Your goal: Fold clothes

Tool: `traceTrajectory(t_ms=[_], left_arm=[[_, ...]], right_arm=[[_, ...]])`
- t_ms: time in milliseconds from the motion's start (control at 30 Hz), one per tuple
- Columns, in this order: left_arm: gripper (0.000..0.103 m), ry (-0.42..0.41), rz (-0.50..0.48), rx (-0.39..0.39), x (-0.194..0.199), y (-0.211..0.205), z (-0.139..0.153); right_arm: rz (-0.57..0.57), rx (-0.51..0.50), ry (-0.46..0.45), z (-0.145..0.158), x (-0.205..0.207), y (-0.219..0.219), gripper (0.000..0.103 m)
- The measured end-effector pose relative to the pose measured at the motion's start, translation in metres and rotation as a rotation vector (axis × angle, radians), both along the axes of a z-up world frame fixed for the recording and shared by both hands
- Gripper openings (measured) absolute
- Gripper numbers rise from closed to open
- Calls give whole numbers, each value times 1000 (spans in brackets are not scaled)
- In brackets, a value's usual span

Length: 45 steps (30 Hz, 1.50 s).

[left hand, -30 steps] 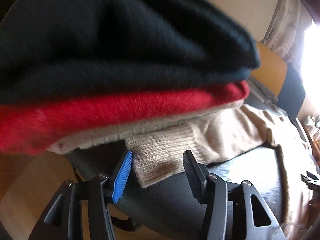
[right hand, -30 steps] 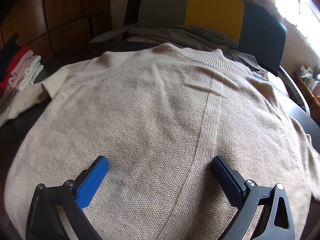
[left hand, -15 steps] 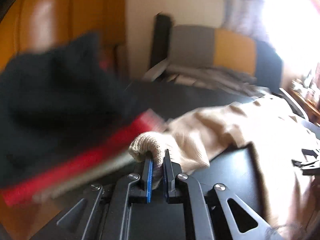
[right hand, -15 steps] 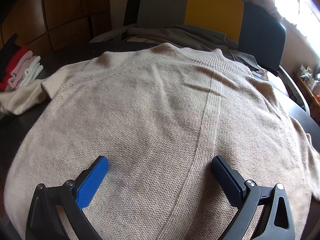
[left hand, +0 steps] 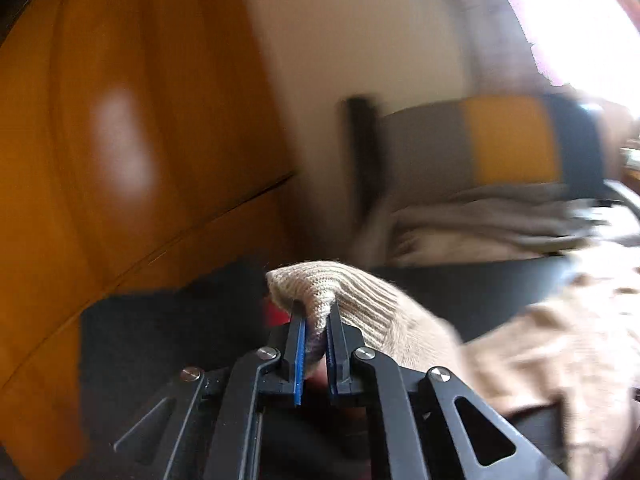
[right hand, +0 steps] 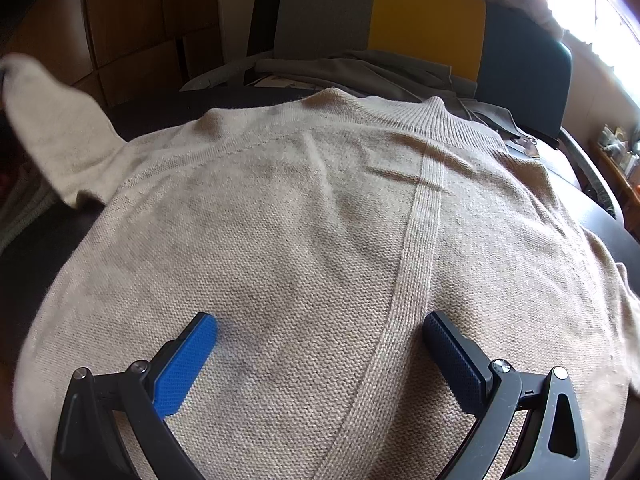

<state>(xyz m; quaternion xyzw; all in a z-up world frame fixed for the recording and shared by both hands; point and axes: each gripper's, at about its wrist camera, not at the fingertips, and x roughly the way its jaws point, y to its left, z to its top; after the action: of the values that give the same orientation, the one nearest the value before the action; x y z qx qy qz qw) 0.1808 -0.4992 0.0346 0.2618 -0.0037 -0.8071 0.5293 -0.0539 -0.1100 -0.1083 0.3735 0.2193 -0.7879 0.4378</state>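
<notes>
A beige knitted sweater (right hand: 312, 216) lies spread flat on a dark table (right hand: 168, 108), collar toward the far side. My left gripper (left hand: 316, 320) is shut on the ribbed cuff (left hand: 320, 292) of its left sleeve, held up off the table. In the right wrist view that raised sleeve (right hand: 52, 120) hangs in the air at the far left. My right gripper (right hand: 320, 336) stands open low over the sweater's lower front, a blue pad (right hand: 188, 360) on one side and a dark pad on the other, with only flat knit between them.
A grey, yellow and blue chair (right hand: 420, 28) stands behind the table with grey cloth (right hand: 360, 72) draped on its seat. Wooden cabinets (left hand: 120, 140) fill the left. A stack of folded dark and red clothes (left hand: 168, 328) sits under the left gripper. Shelf clutter (right hand: 616, 148) is at the right.
My left gripper closed on the sleeve cuff beside the folded stack and lifted it up and away, and the sleeve rose at the left of the right wrist view. The right gripper stayed put.
</notes>
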Motion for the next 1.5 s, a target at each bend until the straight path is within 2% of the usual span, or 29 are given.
traceTrajectory(t_ms=[33,67,167,233,300,367,433,500,567,667,767,833,900,1000,1033,1100,1267,1500], left_arm=[[10,-15,43,8,4,-9,-1],[18,-22,86,11,8,-17,-2],[23,79,168,-34,20,-16,16],[26,154,138,-39,16,-5,27],[27,196,35,-31,-7,15,35],[27,187,-113,26,-51,35,27],[27,155,-240,90,-101,55,6],[27,120,-362,191,-151,76,-21],[27,54,-451,230,-195,98,-51],[27,-37,-534,273,-237,123,-89],[27,-116,-562,293,-270,133,-123],[27,-154,-539,316,-241,150,-152],[27,-168,-498,347,-235,138,-162],[29,-102,-428,426,-212,123,-163],[30,-98,-399,441,-212,114,-170],[34,-66,-385,485,-202,100,-171],[38,-148,-363,420,-195,94,-174],[50,-176,-310,406,-173,77,-178]], right_arm=[[0,-1,-1,0,-1,0,103],[0,-1,-1,0,-1,0,103],[1,-1,0,-1,-3,-2,103],[1,-1,0,-2,-5,-3,103],[-1,0,0,-2,-4,-3,103],[-1,2,2,-2,-4,-4,103],[-2,5,3,-2,-4,-5,103],[-2,8,1,-2,-4,-6,103],[2,16,-21,0,-7,-7,103],[16,-29,-68,17,-25,-8,103],[-34,-43,-21,32,-62,-11,103],[-71,-31,4,34,-86,-13,103],[-120,10,2,23,-112,-12,103],[-189,38,-31,4,-142,-5,103],[-204,2,-63,3,-147,1,103],[-234,-13,-74,4,-147,3,103],[-256,-22,-82,3,-129,-1,103],[-300,-35,-89,2,-119,-16,103]])
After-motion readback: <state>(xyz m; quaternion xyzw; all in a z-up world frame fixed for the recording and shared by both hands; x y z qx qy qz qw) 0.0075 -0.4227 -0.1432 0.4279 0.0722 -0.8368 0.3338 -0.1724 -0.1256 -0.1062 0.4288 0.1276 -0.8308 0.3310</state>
